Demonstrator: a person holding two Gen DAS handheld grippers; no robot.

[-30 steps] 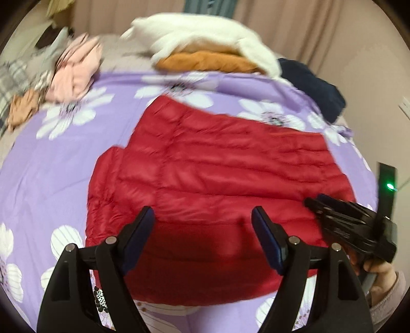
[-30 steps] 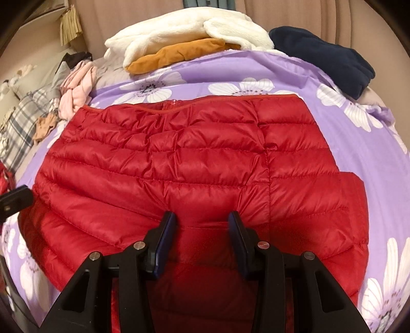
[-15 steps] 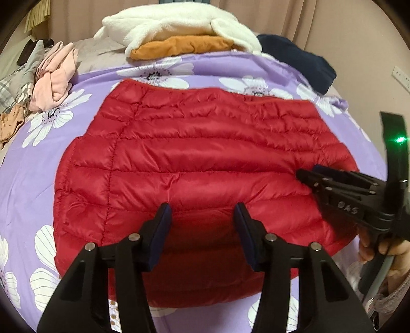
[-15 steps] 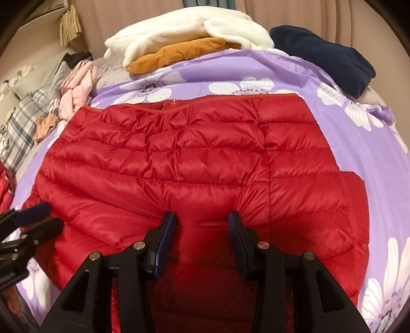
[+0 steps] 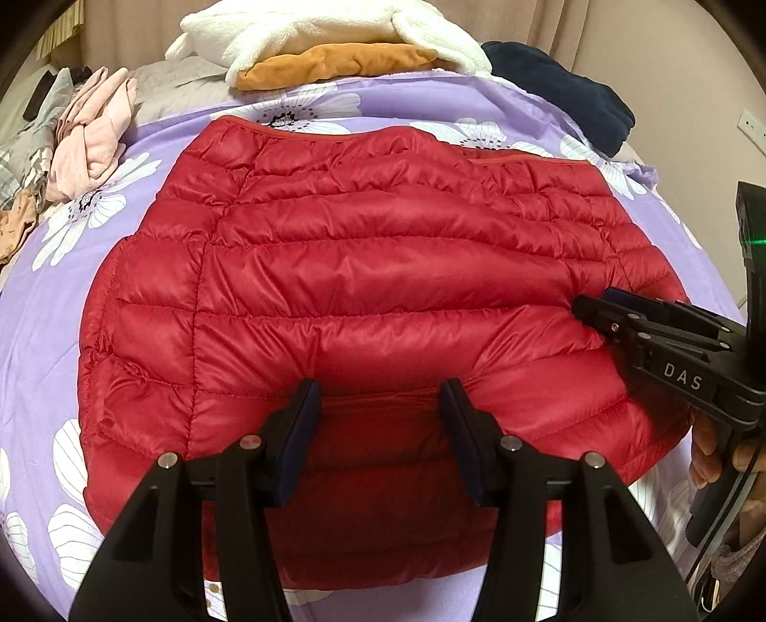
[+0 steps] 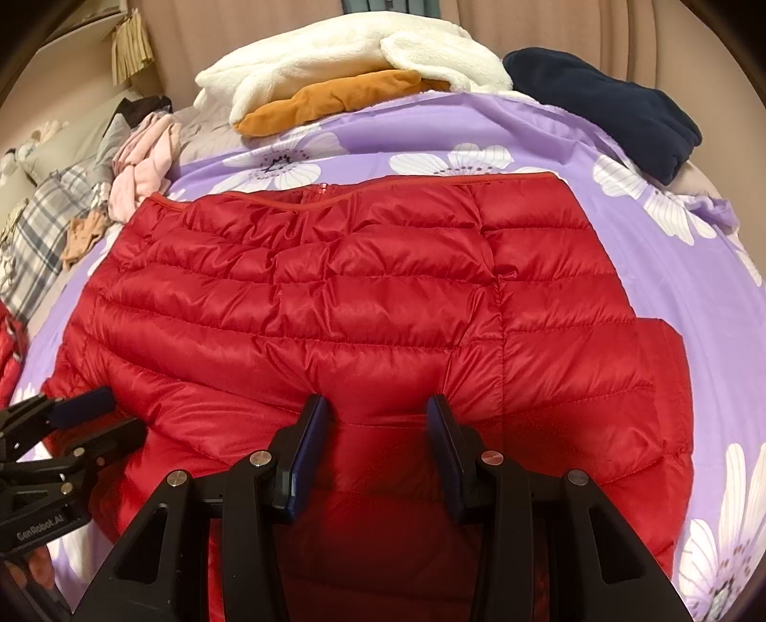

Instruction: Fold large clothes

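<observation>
A red quilted down jacket [image 5: 373,287] lies folded flat on a purple flowered bedspread [image 5: 38,306]; it also shows in the right wrist view [image 6: 364,306]. My left gripper [image 5: 380,406] is open, its jaws apart over the jacket's near edge. My right gripper [image 6: 378,421] is open too, over the jacket's near edge further right. Each gripper shows in the other's view: the right one [image 5: 593,306] at the jacket's right side, the left one [image 6: 95,406] at its left side.
A white fleece [image 5: 330,24] on an orange garment [image 5: 344,62] lies at the far edge, a navy garment [image 5: 565,91] at the far right, and pink [image 5: 91,138] and plaid clothes at the far left. A wall stands on the right.
My left gripper has swung right and closer over the jacket's near edge, and its jaws have narrowed. The right gripper has barely moved.
</observation>
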